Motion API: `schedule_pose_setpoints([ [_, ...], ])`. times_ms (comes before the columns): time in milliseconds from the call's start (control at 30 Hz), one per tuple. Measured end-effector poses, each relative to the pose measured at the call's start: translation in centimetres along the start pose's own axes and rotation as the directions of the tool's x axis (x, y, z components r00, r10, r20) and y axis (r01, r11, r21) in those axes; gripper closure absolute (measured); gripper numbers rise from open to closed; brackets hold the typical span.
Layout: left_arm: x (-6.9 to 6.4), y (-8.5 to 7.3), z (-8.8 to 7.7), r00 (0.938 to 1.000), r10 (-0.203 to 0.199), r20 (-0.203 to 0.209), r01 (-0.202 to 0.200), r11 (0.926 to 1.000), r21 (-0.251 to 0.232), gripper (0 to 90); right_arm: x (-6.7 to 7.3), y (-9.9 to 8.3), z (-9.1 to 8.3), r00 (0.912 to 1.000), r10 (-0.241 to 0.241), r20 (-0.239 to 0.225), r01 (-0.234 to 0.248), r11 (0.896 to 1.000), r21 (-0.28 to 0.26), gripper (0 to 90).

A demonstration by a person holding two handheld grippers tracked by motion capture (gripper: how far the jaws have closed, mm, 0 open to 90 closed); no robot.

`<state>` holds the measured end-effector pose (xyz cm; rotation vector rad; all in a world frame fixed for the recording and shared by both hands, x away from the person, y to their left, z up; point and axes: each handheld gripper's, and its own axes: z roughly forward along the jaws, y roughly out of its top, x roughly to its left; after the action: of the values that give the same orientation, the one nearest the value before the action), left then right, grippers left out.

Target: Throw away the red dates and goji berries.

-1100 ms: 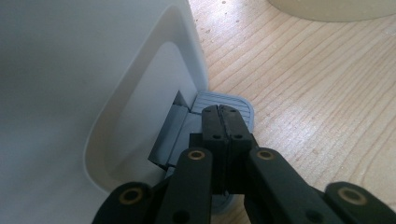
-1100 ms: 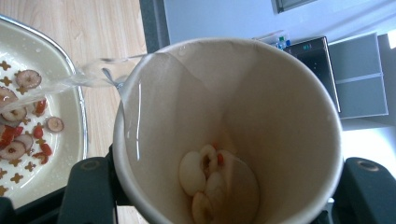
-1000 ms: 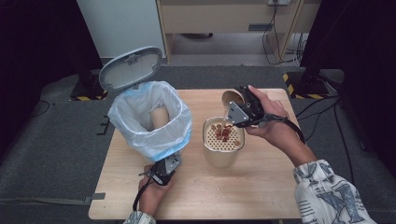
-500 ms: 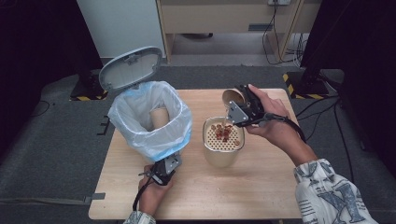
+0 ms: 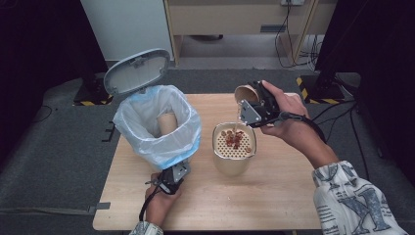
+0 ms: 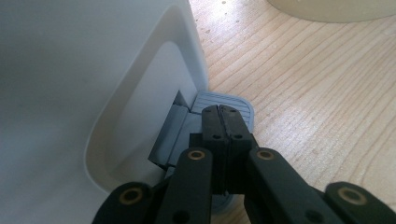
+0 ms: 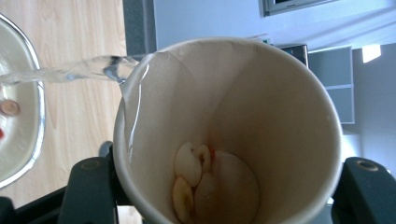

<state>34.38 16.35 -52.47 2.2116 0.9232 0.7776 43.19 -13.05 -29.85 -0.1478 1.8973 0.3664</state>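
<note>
Nothing has shifted since the earlier frame: right gripper [image 5: 250,100] stays clamped on the tilted paper cup [image 5: 243,92], water streaming into the strainer bowl [image 5: 234,153], while left gripper [image 6: 223,122], jaws together, presses the bin pedal [image 6: 233,103].

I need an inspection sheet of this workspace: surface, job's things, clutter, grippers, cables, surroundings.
Surface: wooden table, bare part looks dry.
Job's things: paper cup tilted, water streaming into strainer bowl; pale pieces remain inside cup. Pedal bin, lid up, another cup inside.
Clutter: nothing seen.
Grippers: right gripper shut on paper cup; left gripper shut, pressing bin pedal.
Cables: one trails from each gripper; more on floor behind.
Surroundings: grey floor, cabinet.
</note>
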Motion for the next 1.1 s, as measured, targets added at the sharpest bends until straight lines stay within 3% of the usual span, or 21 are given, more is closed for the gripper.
schedule_pose_setpoints([
  [400,0.01,-0.01,0.01,1.0000,-0.002,0.001,0.002,1.0000,-0.001,88.9,-0.25,0.05,-0.27,0.9951,-0.094,0.032,0.093,0.995,0.031,34.1],
  [767,0.02,-0.02,0.01,1.0000,-0.002,0.001,0.002,1.0000,-0.001,88.9,-0.43,0.24,-0.38,0.9946,-0.097,0.037,0.096,0.995,0.035,34.2],
  [1100,-0.01,-0.01,0.01,1.0000,-0.003,-0.001,0.003,1.0000,-0.002,88.9,-0.53,0.74,-0.49,0.9862,-0.157,0.051,0.155,0.987,0.044,34.1],
])
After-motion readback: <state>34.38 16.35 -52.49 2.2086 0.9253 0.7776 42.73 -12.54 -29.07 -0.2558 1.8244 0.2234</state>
